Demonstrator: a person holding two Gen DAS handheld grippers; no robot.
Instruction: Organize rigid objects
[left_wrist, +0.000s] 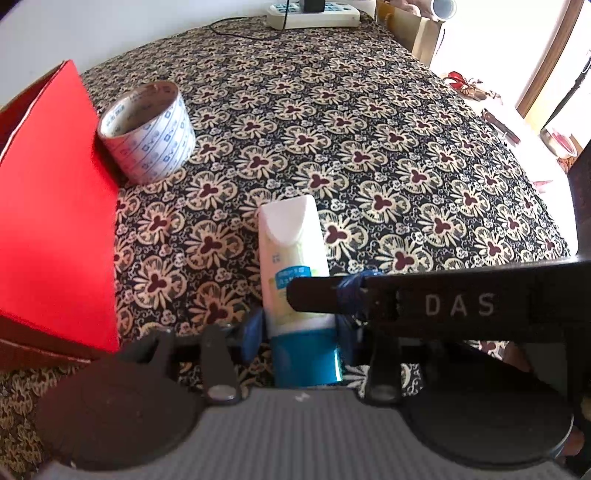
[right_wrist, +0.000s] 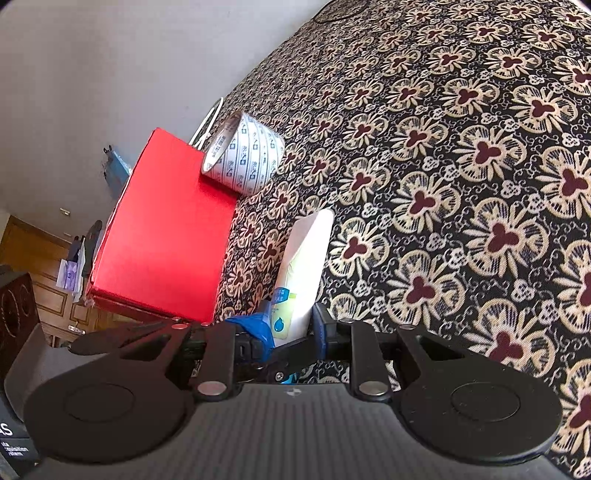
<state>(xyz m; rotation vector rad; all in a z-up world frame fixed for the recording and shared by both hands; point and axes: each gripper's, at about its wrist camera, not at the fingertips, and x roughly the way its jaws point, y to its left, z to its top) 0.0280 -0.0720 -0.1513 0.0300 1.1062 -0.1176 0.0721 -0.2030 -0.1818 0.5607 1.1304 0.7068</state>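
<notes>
Covering: one tabletop (left_wrist: 369, 147) under a black cloth with cream and maroon flowers carries everything here.
Box: one red cardboard box (left_wrist: 55, 206) sits along the left edge of the tabletop, likely the place where things are being gathered.
Tape: one roll of white packing tape with blue print (left_wrist: 147, 133) stands on its flat end, touching the box's side, as if already tidied against it.
Tube: one white plastic tube with a teal cap and a flat crimped end (left_wrist: 291, 258) sits near the front edge, just beside the box, crimped end pointing away from both cameras.
Left claw (left_wrist: 299, 332): pinching the tube close to its cap between blue pads, probably to carry it toward the box.
Right claw (right_wrist: 291, 328): its pads press against the same tube's lower body, seemingly steadying it; the black bar marked DAS (left_wrist: 443, 302) crossing the left view is apparently part of this tool.
</notes>
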